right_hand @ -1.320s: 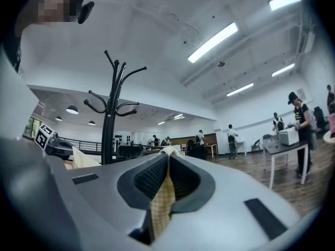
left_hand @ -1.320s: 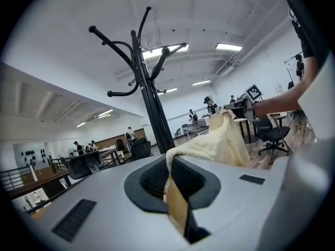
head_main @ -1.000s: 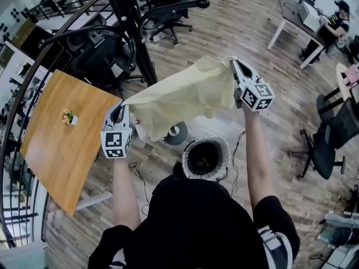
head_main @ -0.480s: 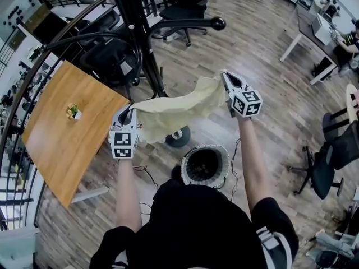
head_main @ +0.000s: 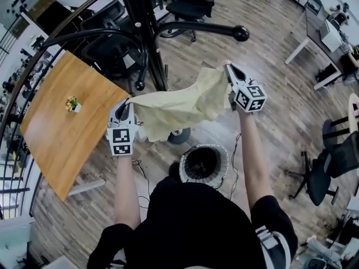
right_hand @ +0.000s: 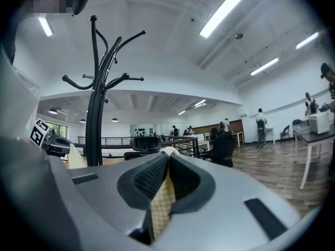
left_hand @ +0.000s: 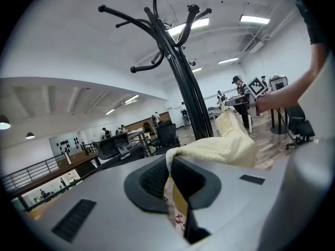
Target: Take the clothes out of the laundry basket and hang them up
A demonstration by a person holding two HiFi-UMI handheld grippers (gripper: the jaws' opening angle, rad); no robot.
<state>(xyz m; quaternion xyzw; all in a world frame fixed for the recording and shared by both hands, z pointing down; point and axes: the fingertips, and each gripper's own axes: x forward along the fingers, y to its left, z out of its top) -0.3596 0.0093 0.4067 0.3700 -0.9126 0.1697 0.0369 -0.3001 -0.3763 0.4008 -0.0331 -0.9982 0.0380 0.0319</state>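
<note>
A pale yellow garment [head_main: 179,105] hangs stretched between both grippers at chest height. My left gripper [head_main: 124,106] is shut on its left corner, and the cloth [left_hand: 217,145] runs out of the jaws to the right. My right gripper [head_main: 227,70] is shut on the other corner, with a strip of yellow fabric [right_hand: 162,200] pinched between the pads. The black coat stand [head_main: 147,38] rises just beyond the garment, its curved arms [left_hand: 157,30] above and ahead of both grippers. The round white laundry basket [head_main: 203,162] sits on the floor below, its inside dark.
A wooden table [head_main: 61,128] with a small potted plant [head_main: 72,103] stands at the left. Black office chairs [head_main: 190,4] are behind the stand, another chair [head_main: 331,156] at the right. White desks [head_main: 320,38] with seated people are at the far right.
Both grippers have carried the garment down and closer to the coat stand; the right one moved more, leftward, so the cloth now sags between them instead of spreading taut.
</note>
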